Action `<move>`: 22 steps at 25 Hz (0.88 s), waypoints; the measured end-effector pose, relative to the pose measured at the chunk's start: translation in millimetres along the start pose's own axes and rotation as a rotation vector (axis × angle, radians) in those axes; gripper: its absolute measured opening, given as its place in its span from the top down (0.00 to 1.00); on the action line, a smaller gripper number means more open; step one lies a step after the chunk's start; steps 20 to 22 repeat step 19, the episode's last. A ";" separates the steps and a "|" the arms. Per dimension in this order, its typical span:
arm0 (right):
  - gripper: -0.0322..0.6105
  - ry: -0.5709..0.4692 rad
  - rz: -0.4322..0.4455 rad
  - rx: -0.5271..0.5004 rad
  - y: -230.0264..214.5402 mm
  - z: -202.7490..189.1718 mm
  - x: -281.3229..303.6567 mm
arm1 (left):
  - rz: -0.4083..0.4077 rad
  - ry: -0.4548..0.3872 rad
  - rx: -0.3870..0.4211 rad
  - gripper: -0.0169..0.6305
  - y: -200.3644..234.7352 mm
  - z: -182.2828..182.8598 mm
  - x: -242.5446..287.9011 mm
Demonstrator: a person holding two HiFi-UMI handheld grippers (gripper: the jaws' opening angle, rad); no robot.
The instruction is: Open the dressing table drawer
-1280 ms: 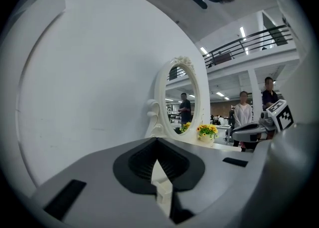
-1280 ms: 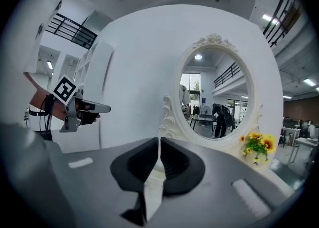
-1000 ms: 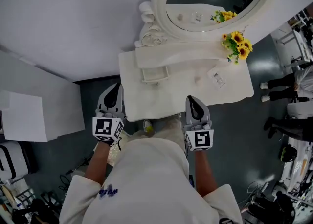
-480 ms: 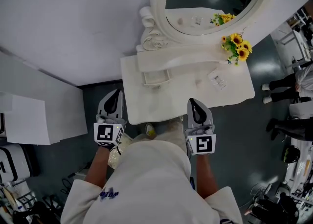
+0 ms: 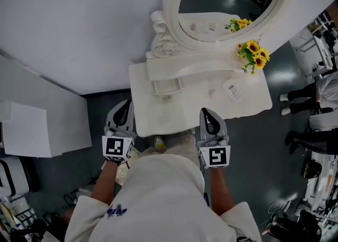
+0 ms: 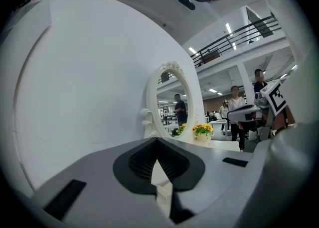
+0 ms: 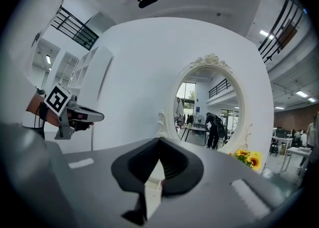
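Observation:
The white dressing table (image 5: 158, 114) stands against the wall in the head view, under an oval mirror (image 5: 227, 0). A small white drawer (image 5: 168, 84) sits on its top, below the mirror's shelf, and looks pushed in. My left gripper (image 5: 124, 104) hovers off the table's front left corner. My right gripper (image 5: 206, 113) hangs over the front edge. Neither touches the drawer. In the left gripper view the left gripper (image 6: 157, 142) has its jaws meeting at the tips with nothing held. The right gripper (image 7: 159, 140) looks the same in its own view.
Yellow sunflowers (image 5: 252, 56) stand at the table's back right, a small printed card (image 5: 232, 90) lies near them. A white cabinet (image 5: 45, 124) is at the left. People's legs (image 5: 309, 106) and equipment crowd the right side. A small yellow thing (image 5: 158, 141) lies under the table's front edge.
Both grippers stay in nearly the same places before the table. The head view has shifted slightly, so the table sits a little differently in the frame.

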State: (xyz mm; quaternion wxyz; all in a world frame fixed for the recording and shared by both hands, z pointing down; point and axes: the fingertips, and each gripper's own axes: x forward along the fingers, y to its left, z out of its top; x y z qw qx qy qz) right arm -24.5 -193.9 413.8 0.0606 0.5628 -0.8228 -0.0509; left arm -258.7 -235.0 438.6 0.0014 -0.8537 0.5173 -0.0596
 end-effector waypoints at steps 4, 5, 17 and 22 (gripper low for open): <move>0.93 0.006 0.006 -0.002 1.7 -2.0 1.2 | -0.007 0.008 0.003 0.97 -3.4 -4.2 -0.1; 0.93 0.005 0.007 0.001 2.1 -2.2 1.1 | -0.011 0.008 0.006 0.97 -4.6 -3.3 -0.2; 0.93 0.045 0.034 -0.023 8.5 -10.3 4.1 | -0.022 0.043 -0.016 0.97 -3.7 -15.9 -2.4; 0.93 0.055 0.039 -0.030 10.0 -13.7 5.6 | -0.024 0.049 -0.016 0.97 -3.2 -19.4 -2.6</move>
